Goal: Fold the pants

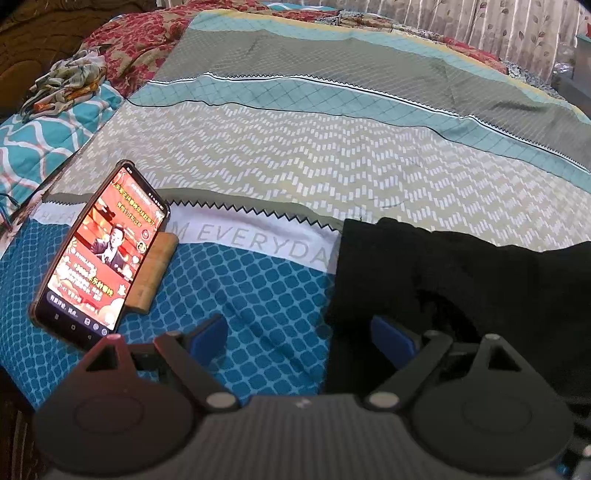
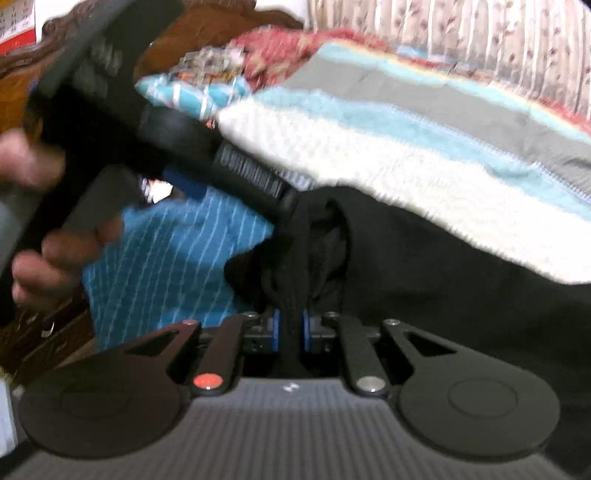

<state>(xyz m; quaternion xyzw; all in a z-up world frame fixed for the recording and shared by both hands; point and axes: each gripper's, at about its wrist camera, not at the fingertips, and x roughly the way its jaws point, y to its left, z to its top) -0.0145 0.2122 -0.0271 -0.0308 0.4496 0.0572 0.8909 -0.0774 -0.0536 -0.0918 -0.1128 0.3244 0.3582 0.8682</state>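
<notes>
The black pants (image 1: 461,288) lie on the patterned bedsheet (image 1: 295,166), at the right in the left wrist view. My left gripper (image 1: 301,338) is open with its blue pads (image 1: 207,332) apart, just left of the pants' edge and holding nothing. In the blurred right wrist view my right gripper (image 2: 290,328) is shut on a bunched edge of the black pants (image 2: 424,266), cloth pinched between the blue pads (image 2: 306,328). The left gripper's body (image 2: 122,122) and the hand holding it show at the upper left there.
A phone (image 1: 101,254) with a lit screen leans on a wooden block (image 1: 153,271) at the left on the bed. A crumpled floral cloth (image 1: 66,81) and a red floral quilt (image 1: 136,44) lie at the far left. Curtains (image 1: 480,26) hang behind the bed.
</notes>
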